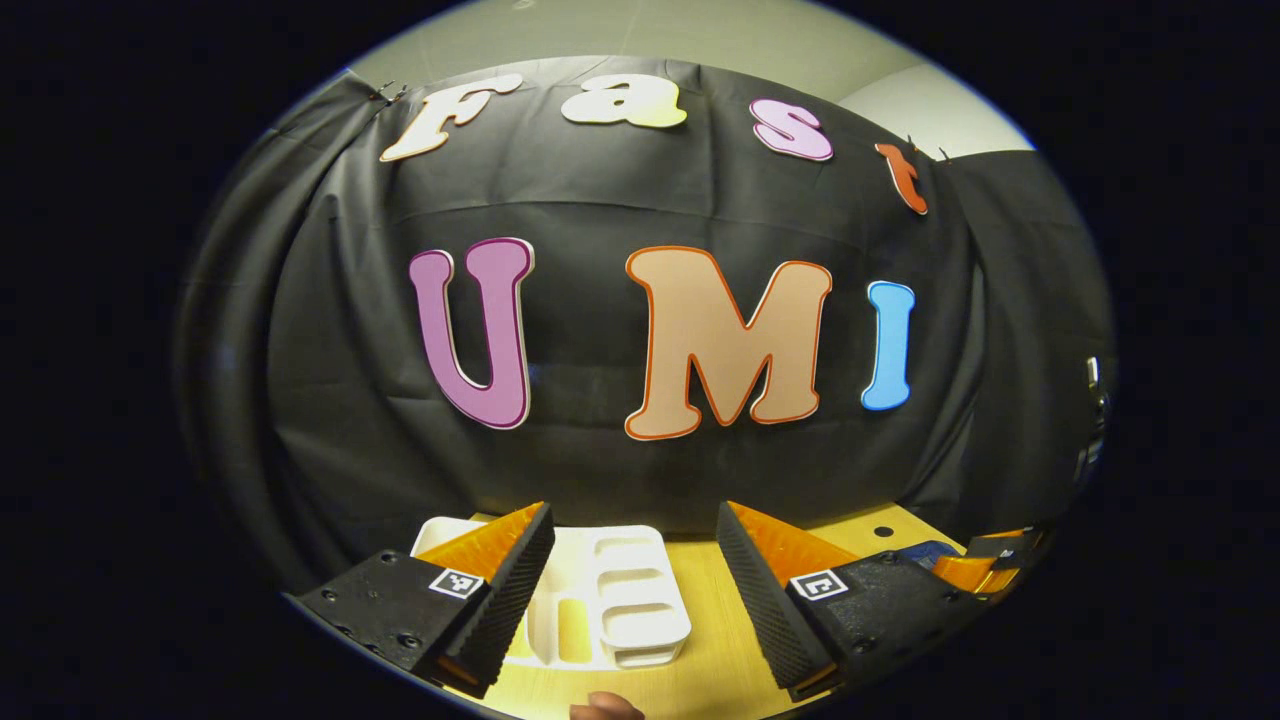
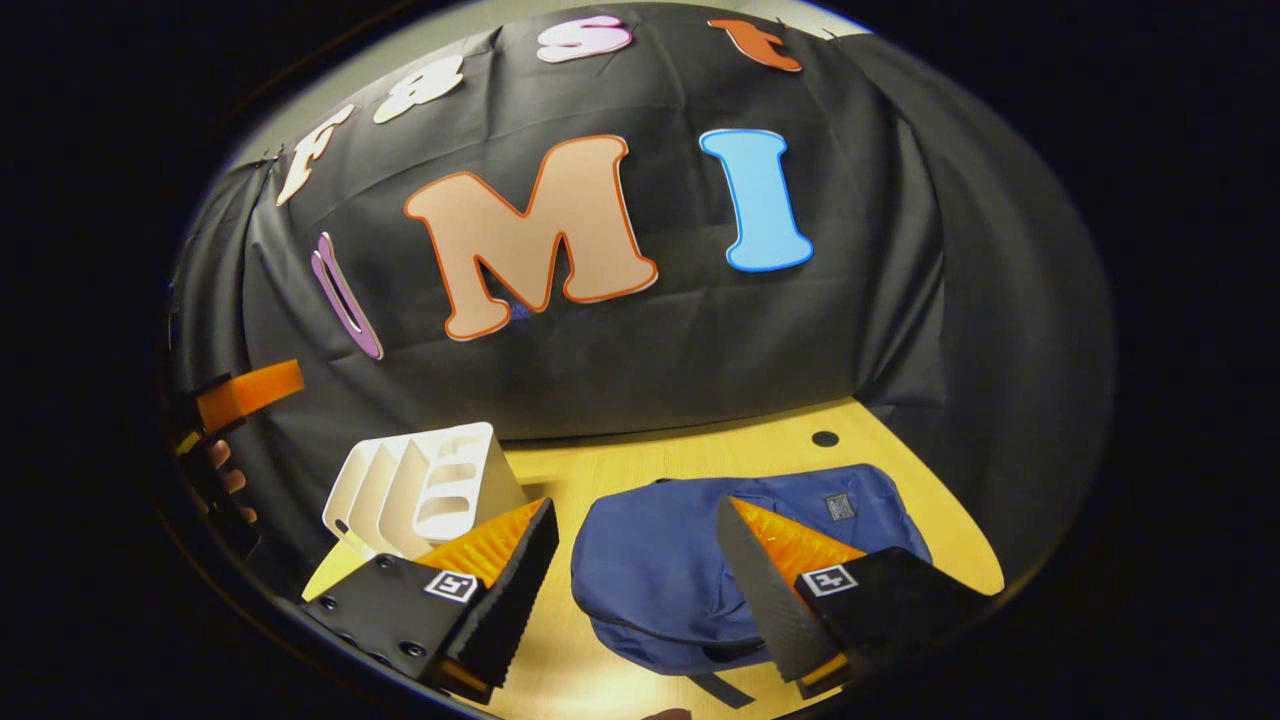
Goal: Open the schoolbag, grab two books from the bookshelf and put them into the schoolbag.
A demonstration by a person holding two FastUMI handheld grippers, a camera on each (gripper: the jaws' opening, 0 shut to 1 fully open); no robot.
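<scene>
Right gripper (image 2: 630, 570) fingers spread, empty, above the schoolbag (image 2: 690, 560): soft, limp fabric; grasp the zipper pull, probably at its near edge. Left gripper (image 1: 635, 575) fingers likewise spread, empty.

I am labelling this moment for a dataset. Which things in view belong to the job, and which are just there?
For the job:
- blue schoolbag, lying on the table, not yet opened
- white bookshelf, standing beside it
- left tool, open
- right tool, open

Just there:
- wooden table
- round hole in the tabletop
</scene>
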